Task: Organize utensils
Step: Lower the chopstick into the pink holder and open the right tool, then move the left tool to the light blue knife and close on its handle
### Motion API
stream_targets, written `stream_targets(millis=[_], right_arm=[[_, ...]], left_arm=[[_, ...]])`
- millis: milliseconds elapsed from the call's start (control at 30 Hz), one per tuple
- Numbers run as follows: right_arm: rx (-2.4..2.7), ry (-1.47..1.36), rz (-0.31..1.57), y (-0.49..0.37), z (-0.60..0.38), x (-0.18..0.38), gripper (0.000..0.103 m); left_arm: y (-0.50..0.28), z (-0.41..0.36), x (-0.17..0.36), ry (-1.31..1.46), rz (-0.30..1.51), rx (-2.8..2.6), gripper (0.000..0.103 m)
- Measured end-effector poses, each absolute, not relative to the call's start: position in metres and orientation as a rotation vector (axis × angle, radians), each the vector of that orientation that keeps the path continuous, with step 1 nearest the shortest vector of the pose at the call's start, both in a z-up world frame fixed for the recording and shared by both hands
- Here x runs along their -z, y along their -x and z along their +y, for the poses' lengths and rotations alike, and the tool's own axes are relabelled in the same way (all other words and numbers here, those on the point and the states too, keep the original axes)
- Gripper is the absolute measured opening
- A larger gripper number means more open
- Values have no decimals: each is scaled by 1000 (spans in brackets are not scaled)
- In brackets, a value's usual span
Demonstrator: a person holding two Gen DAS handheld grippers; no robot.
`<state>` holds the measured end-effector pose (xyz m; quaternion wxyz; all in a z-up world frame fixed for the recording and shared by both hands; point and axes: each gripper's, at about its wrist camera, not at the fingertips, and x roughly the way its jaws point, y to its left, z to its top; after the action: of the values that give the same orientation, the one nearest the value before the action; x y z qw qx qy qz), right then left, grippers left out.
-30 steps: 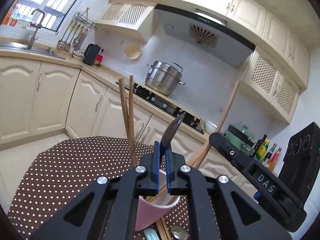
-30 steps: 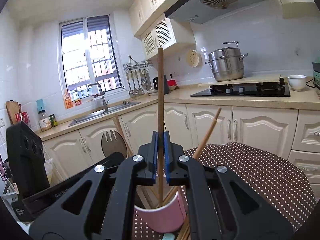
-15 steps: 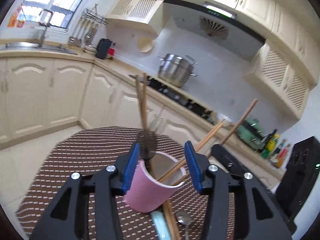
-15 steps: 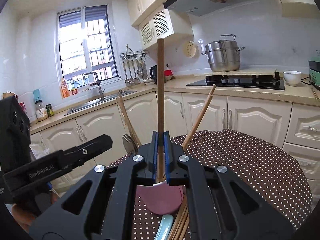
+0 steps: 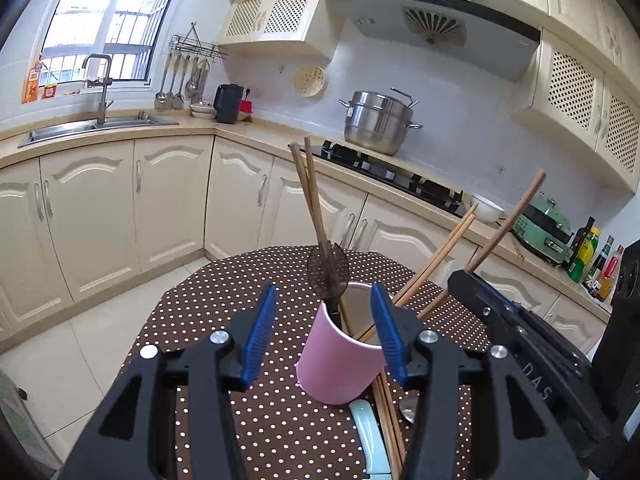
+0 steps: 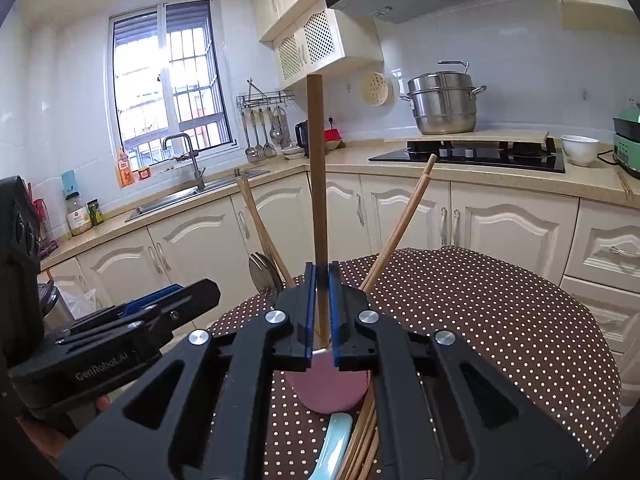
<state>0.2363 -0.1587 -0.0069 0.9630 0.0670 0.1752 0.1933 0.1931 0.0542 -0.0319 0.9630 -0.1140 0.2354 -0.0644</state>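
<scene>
A pink cup (image 5: 340, 356) stands on the brown dotted table (image 5: 224, 300). It holds a dark fork (image 5: 328, 272) and two pairs of wooden chopsticks (image 5: 308, 192), one leaning left and one leaning right. My left gripper (image 5: 324, 290) is just short of the cup. Its jaws are opening, their blue pads are clear of the cup on either side and nothing is gripped. My right gripper (image 6: 321, 268) hangs over the cup (image 6: 328, 384), shut on an upright wooden handle (image 6: 316, 160) whose lower end reaches into the cup.
Before the cup, a pale blue spoon (image 5: 368, 436), more chopsticks (image 5: 386, 412) and a metal spoon (image 5: 408, 408) lie on the cloth. Kitchen cabinets, a sink (image 5: 96, 126) and a hob with a steel pot (image 5: 378, 120) ring the table.
My left gripper let go of the dark fork, which now stands in the cup, then opened and drew back. The right gripper stays shut on the wooden handle.
</scene>
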Motion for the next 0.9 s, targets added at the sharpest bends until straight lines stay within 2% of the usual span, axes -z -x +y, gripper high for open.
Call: stream_targets(millis=[67,133,167,267,567,900], right_arm=[[-390,-137,361,-235,-158,7,11],[-384,-142,360,-231,-159,7,29],[-383,-145,355,-230,-160,7,48],[-376,-155,357,-225,-164,6,49],[-343,-165,371,-209,-186,6,52],[-285,-201,507,-197,-223,44,59]], left_arm=[[-190,55,31,230,478,126,53],[-189,55,29,226,479,126,53],[-188,55,29,224,480,126,53],[-184,57,29,229,482,123,58],[-175,53,33,208,534,147,58],[-189,22,82,87,823,173,61]])
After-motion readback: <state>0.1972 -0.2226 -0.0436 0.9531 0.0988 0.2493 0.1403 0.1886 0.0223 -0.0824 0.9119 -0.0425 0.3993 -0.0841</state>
